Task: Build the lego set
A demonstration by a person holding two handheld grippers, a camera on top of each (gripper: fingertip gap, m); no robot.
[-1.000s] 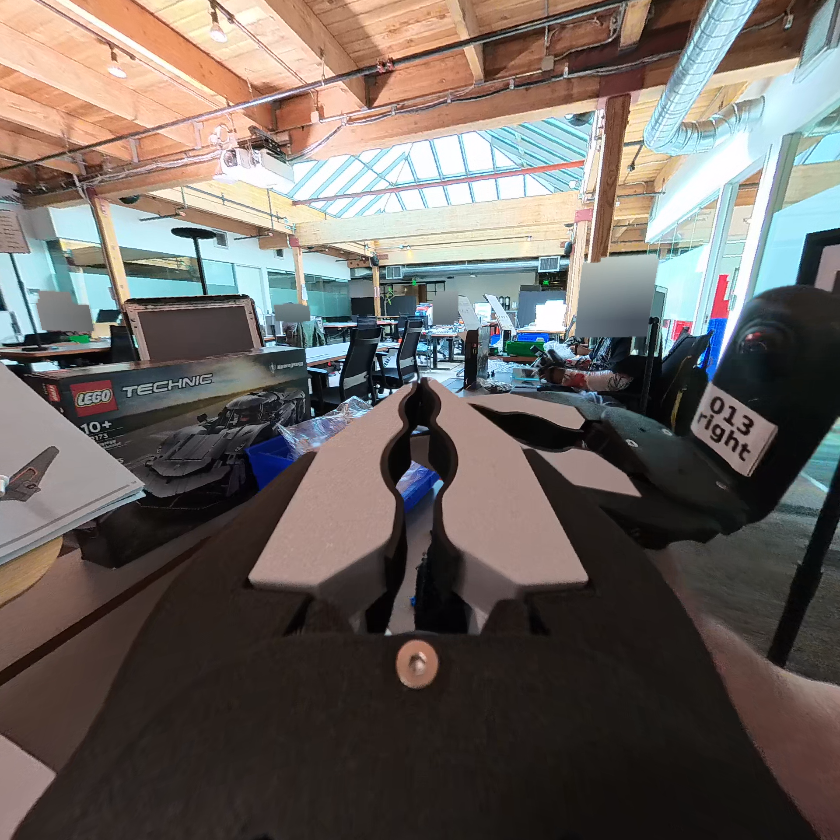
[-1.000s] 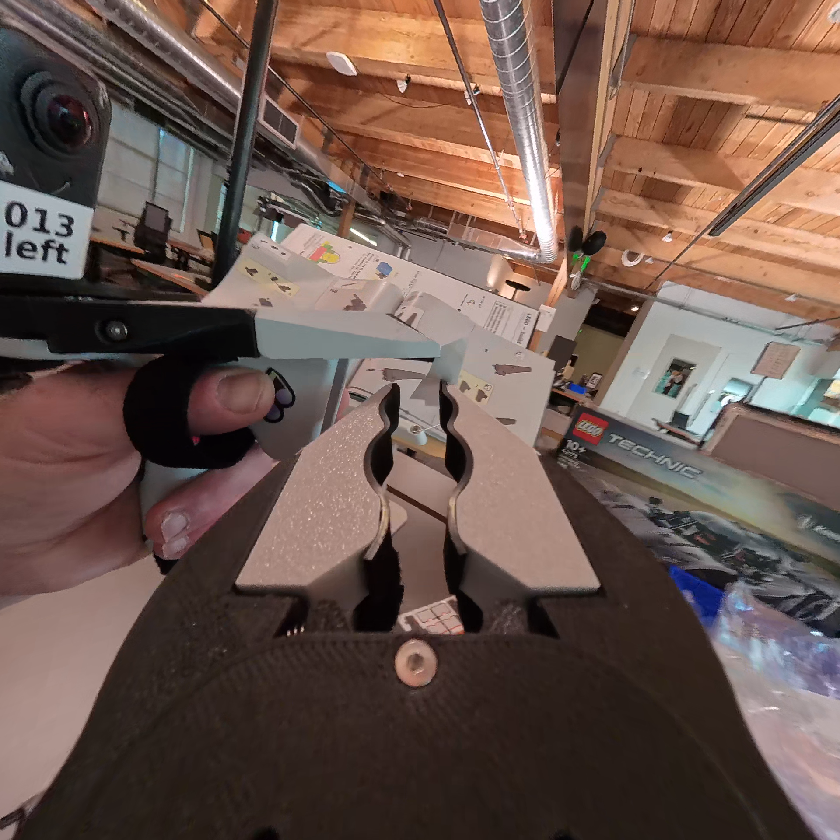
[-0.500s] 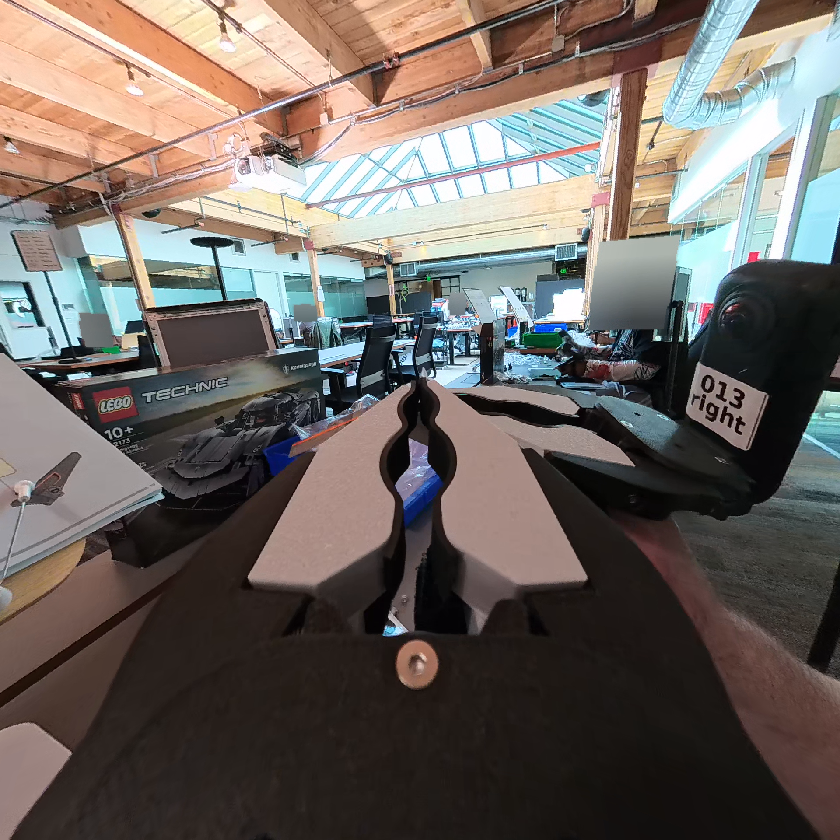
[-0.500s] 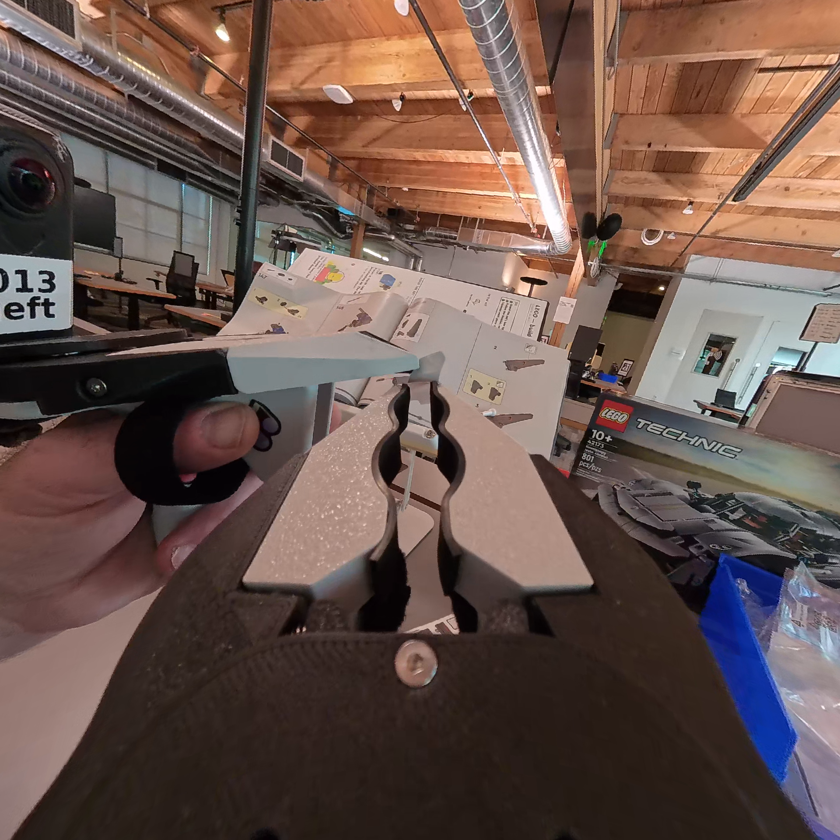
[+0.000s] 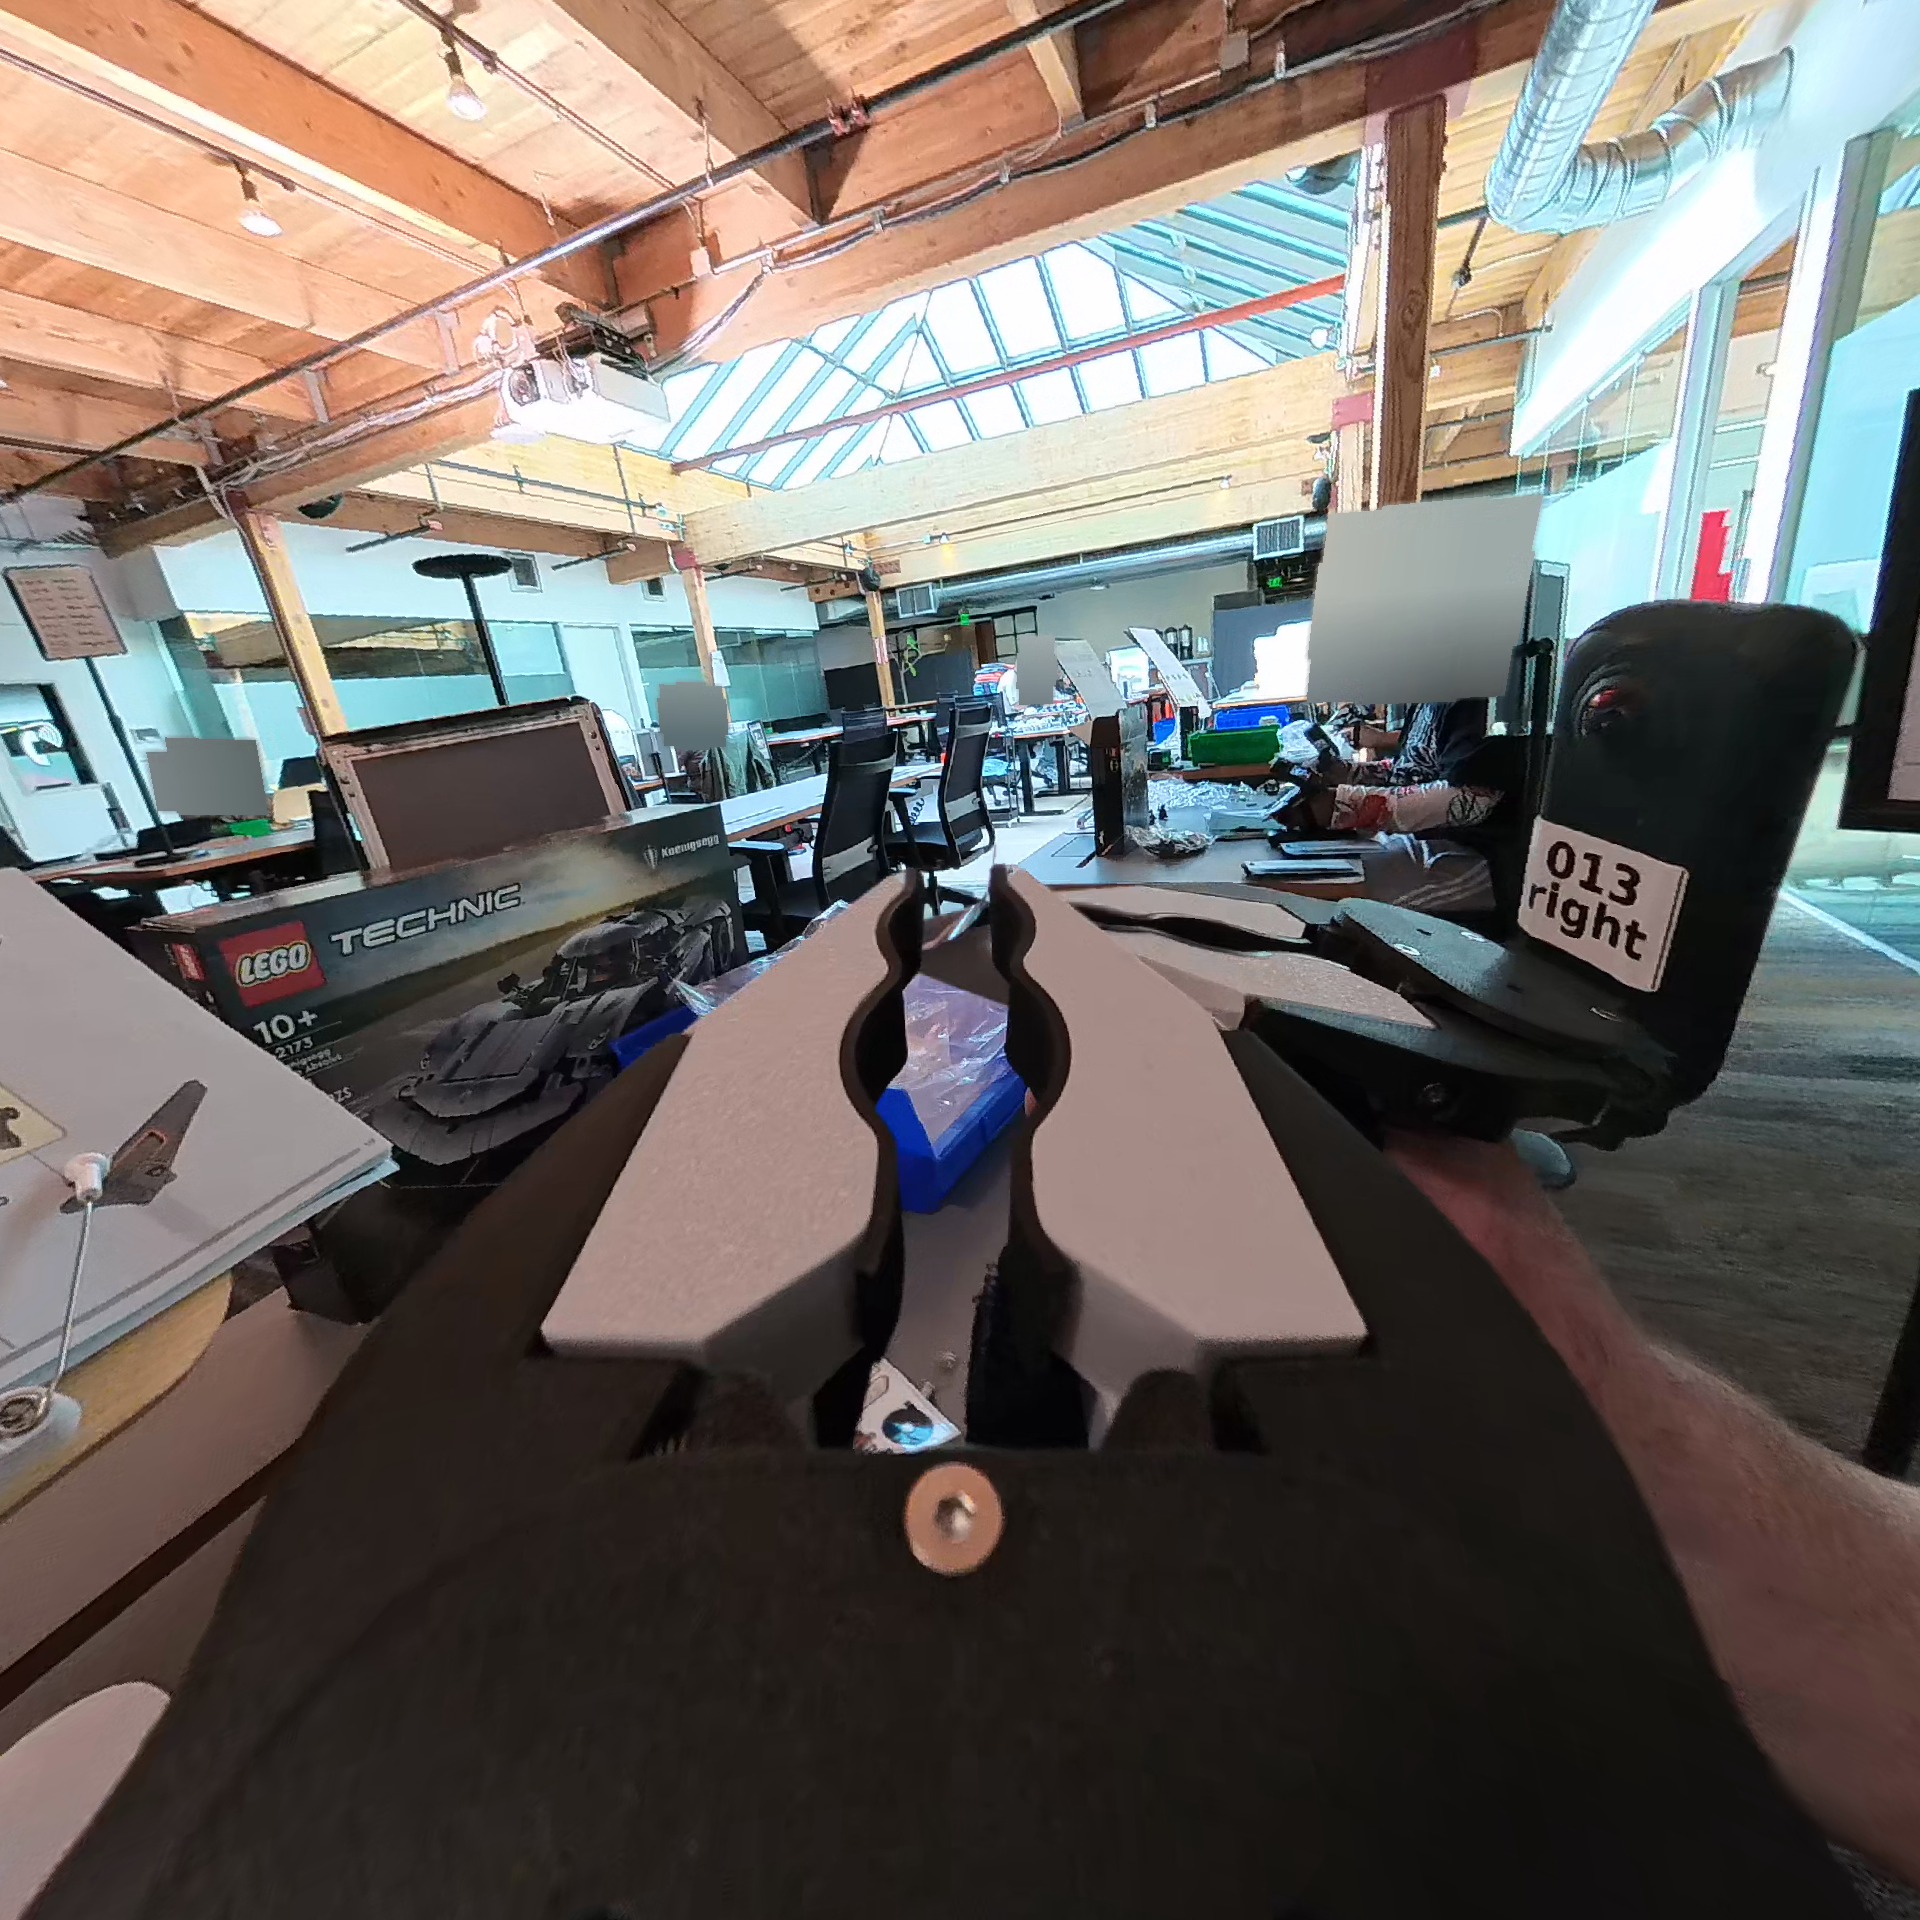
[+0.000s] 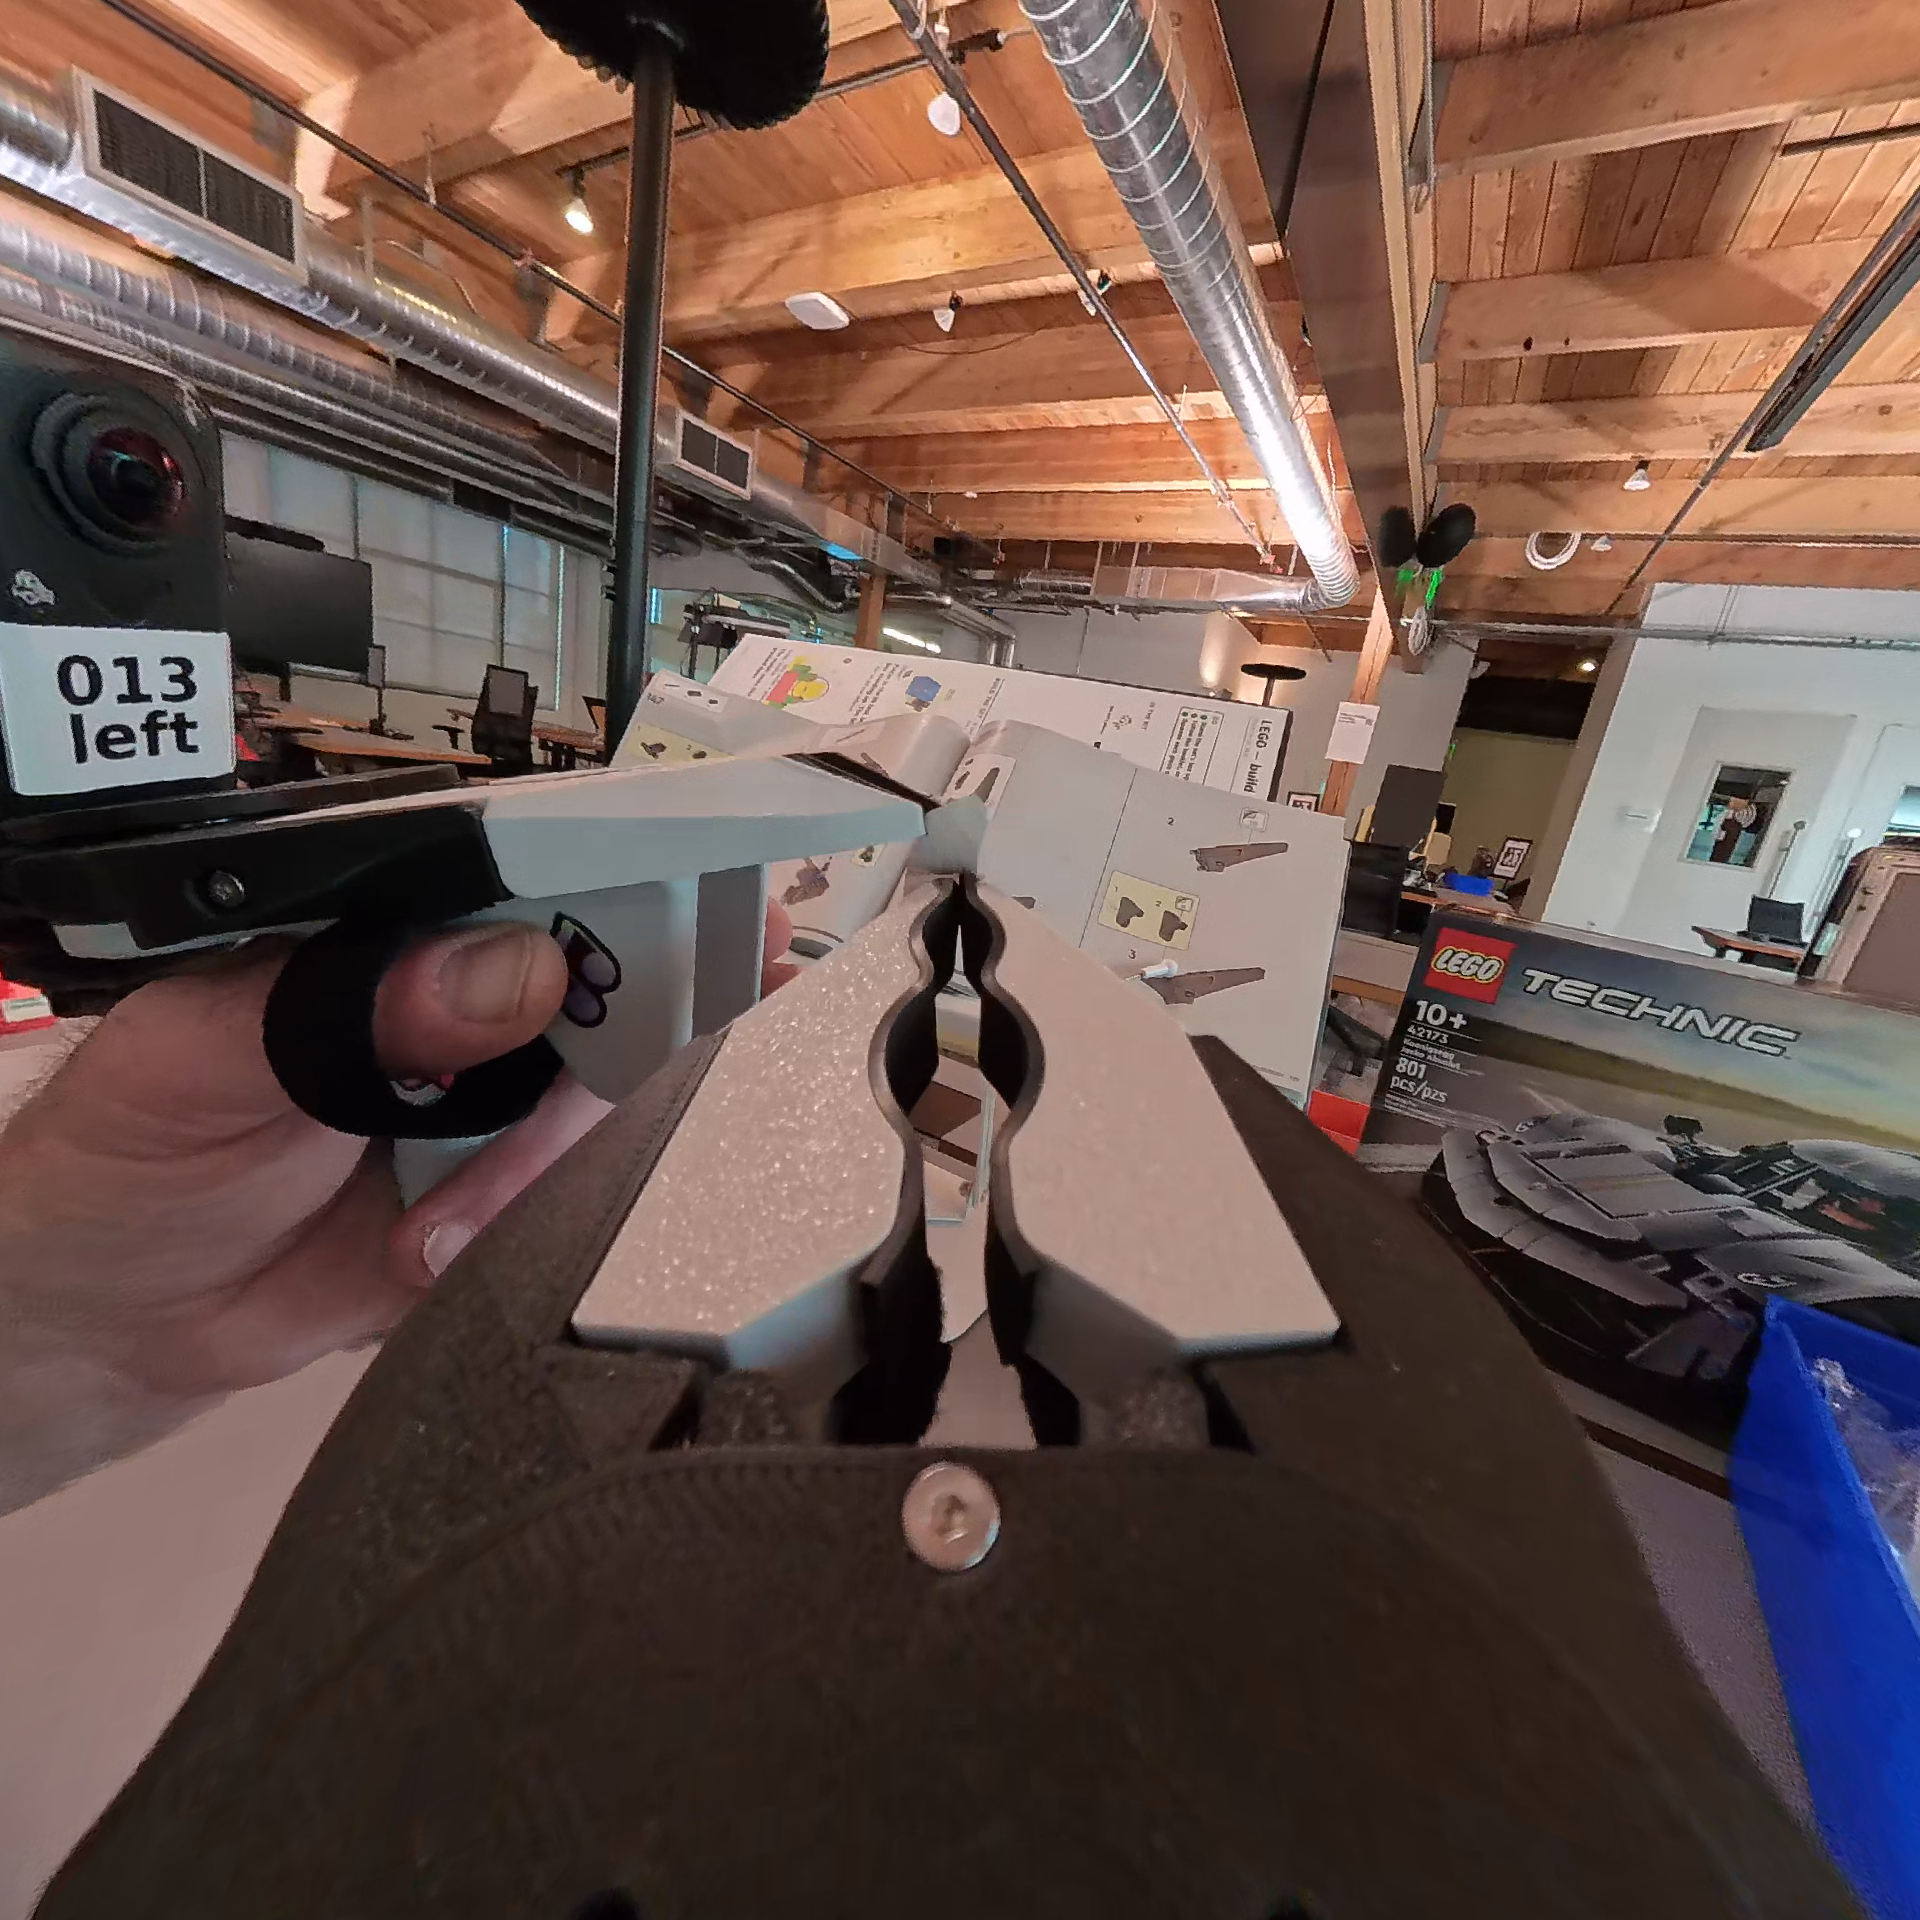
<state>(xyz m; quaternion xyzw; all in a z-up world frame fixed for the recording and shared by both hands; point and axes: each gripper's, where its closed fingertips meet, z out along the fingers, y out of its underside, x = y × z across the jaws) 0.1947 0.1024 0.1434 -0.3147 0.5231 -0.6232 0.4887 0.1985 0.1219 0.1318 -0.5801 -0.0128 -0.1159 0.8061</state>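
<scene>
My left gripper point(image 5: 954, 883) is open by a narrow gap at the tips, and I see no brick between its fingers. My right gripper point(image 6: 953, 888) has its tips almost touching, with nothing visible between them. The two grippers meet tip to tip above the table: the right gripper point(image 5: 1127, 925) comes in from the right, and the left gripper point(image 6: 930, 816) comes in from the left, just above the right one's tips. The dark Lego set box point(image 5: 436, 966) point(image 6: 1621, 1049) lies behind. The open instruction booklet point(image 5: 135, 1091) point(image 6: 1143, 831) stands on a holder.
A blue bin point(image 5: 945, 1132) point(image 6: 1829, 1558) holding clear plastic bags point(image 5: 951, 1049) sits beside the box. A black pole point(image 6: 639, 416) rises behind the left gripper. The table top point(image 5: 104, 1507) runs below. A person point(image 5: 1423, 800) works at a far desk. The tips of both grippers are at nearly the same place.
My left gripper's tips were shut and have parted slightly. My right gripper's fingers have closed from an open gap to nearly touching. Both grippers have drawn together, tip to tip.
</scene>
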